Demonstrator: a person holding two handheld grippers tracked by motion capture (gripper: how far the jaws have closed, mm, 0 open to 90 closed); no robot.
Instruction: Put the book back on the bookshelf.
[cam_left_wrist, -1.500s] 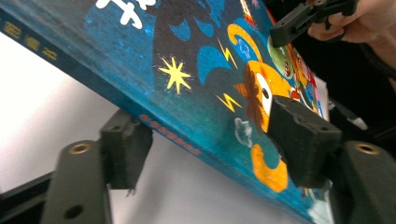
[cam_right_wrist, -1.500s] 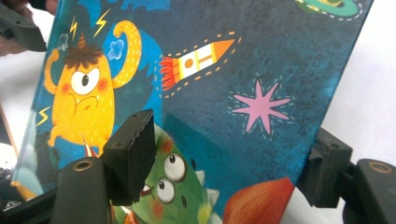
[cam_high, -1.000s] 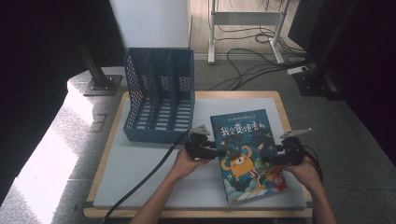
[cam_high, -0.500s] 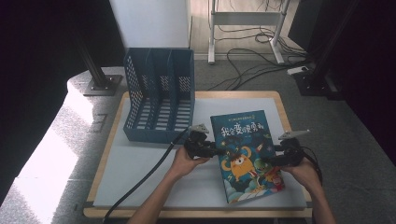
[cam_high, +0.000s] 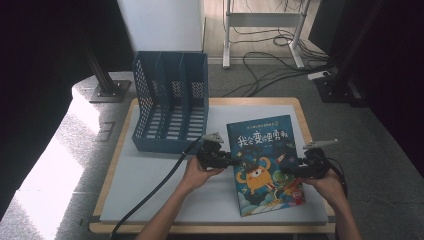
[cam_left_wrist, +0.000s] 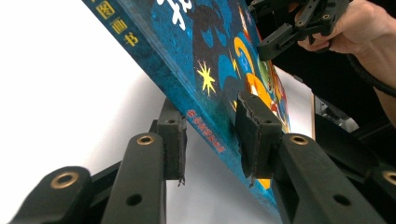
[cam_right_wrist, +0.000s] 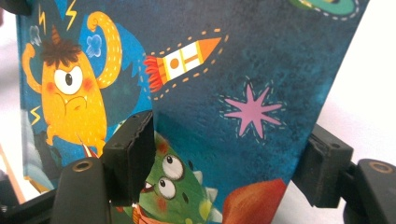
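Fingers of the left gripper (cam_high: 225, 159) have been closing around the book's (cam_high: 264, 162) spine edge; the right gripper (cam_high: 294, 168), also closing, straddles its opposite edge. Book lies near the white worktop's (cam_high: 150, 180) right edge, file rack (cam_high: 170, 107) at back left, cables (cam_high: 270, 60) across the floor.

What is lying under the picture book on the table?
The book lies on a white mat covering the table. The mat shows all around it; whatever sits directly beneath the cover is hidden.

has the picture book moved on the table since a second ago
No. In the high view the picture book lies at the same spot and angle right of the blue file rack, on the white mat.
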